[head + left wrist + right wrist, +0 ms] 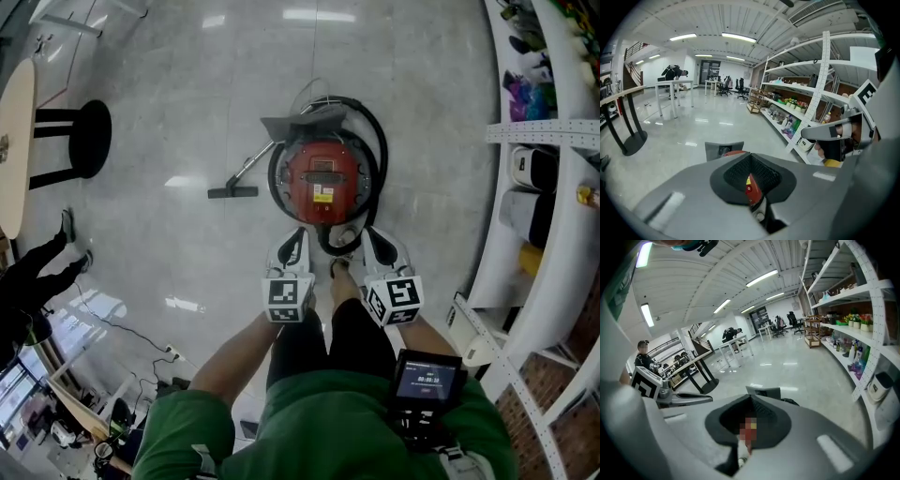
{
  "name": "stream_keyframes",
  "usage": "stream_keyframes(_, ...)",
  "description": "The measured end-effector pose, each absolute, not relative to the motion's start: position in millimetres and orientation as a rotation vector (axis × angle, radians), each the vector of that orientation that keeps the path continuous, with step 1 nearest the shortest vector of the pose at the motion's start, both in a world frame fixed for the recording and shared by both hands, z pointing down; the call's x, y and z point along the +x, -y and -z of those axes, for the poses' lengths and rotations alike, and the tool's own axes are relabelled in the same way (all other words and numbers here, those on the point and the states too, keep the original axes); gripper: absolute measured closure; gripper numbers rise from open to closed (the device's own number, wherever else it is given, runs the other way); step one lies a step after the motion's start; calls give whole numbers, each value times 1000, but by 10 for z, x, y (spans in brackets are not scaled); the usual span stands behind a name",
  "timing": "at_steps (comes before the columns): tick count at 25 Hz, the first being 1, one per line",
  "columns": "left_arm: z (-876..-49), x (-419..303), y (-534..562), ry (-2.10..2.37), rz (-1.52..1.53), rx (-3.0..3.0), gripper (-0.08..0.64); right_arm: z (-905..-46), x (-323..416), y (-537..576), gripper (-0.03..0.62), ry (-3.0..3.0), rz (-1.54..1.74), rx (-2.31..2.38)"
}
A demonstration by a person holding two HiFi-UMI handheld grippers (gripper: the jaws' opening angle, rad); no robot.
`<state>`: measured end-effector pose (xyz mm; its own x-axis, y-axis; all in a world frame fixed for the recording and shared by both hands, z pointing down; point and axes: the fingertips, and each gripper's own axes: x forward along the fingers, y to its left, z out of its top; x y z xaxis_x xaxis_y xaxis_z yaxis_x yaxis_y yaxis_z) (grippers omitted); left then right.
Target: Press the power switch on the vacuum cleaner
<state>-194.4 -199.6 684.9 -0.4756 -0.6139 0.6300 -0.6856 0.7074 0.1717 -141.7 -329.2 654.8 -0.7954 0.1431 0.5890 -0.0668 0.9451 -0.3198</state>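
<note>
Fingers, left gripper: closed tip to tip, nothing held. A sliver of red shows through the slit below the dark pads.
Fingers, right gripper: likewise drawn together and empty, with the same red glimpsed through the gap.

Position of both: held side by side in front of the holder's body, pointing forward. In the head view they sit either side of one shoe. They overlap the near edge of the machine, and by judgement hang clear above it.

Vacuum cleaner: round red canister, standing on the pale glossy floor directly ahead of the feet. A black hose loops around its body, and a grey flap sits at its far side. The wand with its floor head lies on the floor, out to the left.

Power switch: not identifiable. A dark panel and a yellow label sit on the lid, but which part is the switch cannot be told.

Further off: black stool beside a wooden table at far left. White shelving stocked with goods runs along the right.

Task status: not started, by judgement. Neither gripper is in contact with the machine. The reach downward, finding the switch and the press itself all remain.
</note>
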Motion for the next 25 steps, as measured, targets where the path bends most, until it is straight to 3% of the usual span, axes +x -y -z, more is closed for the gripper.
stream_keyframes(25,-8640,-1932,2060,2038,-208,955,552,-8167,-1341,3229,592,2316,-463,-115)
